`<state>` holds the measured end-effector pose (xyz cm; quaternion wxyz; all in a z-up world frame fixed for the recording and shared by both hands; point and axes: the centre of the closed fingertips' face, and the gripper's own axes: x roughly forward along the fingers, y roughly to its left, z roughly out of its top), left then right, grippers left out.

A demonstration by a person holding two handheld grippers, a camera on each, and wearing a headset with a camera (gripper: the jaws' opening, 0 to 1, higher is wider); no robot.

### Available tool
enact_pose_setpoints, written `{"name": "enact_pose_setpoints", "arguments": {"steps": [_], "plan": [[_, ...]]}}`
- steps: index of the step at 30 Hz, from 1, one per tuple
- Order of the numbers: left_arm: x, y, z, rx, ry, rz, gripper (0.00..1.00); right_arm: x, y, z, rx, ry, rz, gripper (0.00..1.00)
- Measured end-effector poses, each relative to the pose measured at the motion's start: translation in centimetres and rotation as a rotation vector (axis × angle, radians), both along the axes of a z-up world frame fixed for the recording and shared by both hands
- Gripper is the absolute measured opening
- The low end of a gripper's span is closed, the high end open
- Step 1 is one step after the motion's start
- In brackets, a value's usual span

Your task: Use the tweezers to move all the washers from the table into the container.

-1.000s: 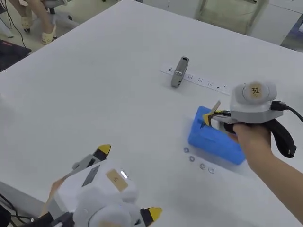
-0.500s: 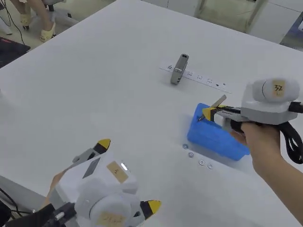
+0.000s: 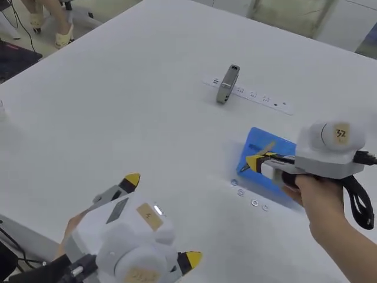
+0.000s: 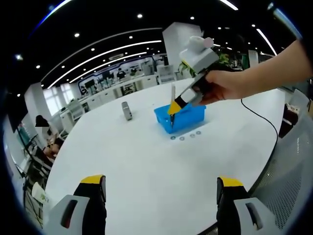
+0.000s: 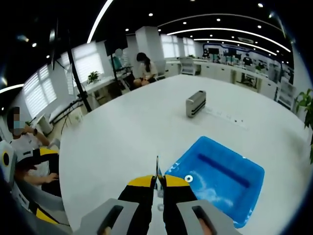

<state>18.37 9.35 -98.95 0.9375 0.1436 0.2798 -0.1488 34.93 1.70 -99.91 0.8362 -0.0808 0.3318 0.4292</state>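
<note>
Right gripper (image 3: 254, 162) marked "32", jaws clamped on thin metal tweezers (image 5: 157, 171) over shallow blue plastic container (image 3: 281, 147), small silver washers (image 3: 254, 203) just beside container's near edge, tweezer tips indistinct, left gripper (image 3: 160, 219) jaws spread wide, tan label unreadable

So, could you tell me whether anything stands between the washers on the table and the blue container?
Nothing visible does. The washers lie on the bare table right beside the container, with only its near wall to clear. The right gripper, shut on the tweezers, hangs above that corner.
</note>
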Motion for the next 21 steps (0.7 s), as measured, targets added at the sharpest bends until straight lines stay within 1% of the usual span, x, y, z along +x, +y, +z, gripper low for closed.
{"name": "enact_pose_setpoints", "arguments": {"steps": [4, 9, 10, 11, 14, 18, 21], "plan": [[0.0, 0.0, -0.1, 0.001, 0.002, 0.002, 0.96, 0.0, 0.0, -1.1, -0.014, 0.019, -0.012, 0.03], [0.0, 0.2, -0.2, 0.004, 0.008, 0.008, 0.96, 0.0, 0.4, -1.8, -0.010, 0.031, -0.006, 0.03], [0.0, 0.2, -0.2, 0.004, 0.009, 0.008, 0.96, 0.1, 0.3, -2.0, -0.024, 0.027, -0.010, 0.03], [0.0, 0.2, -0.3, 0.005, 0.011, 0.007, 0.96, 0.1, 0.2, -2.0, -0.027, 0.022, -0.010, 0.03], [-0.1, 0.1, -0.3, 0.009, 0.015, 0.005, 0.96, 0.1, 0.1, -2.2, -0.029, 0.027, -0.016, 0.03], [-0.1, 0.1, -0.4, 0.010, 0.018, 0.003, 0.96, 0.3, 0.1, -2.4, -0.049, 0.006, -0.012, 0.03], [-0.1, 0.2, -0.4, 0.012, 0.018, 0.004, 0.96, 0.4, 0.2, -2.5, -0.045, 0.005, -0.016, 0.03]]}}
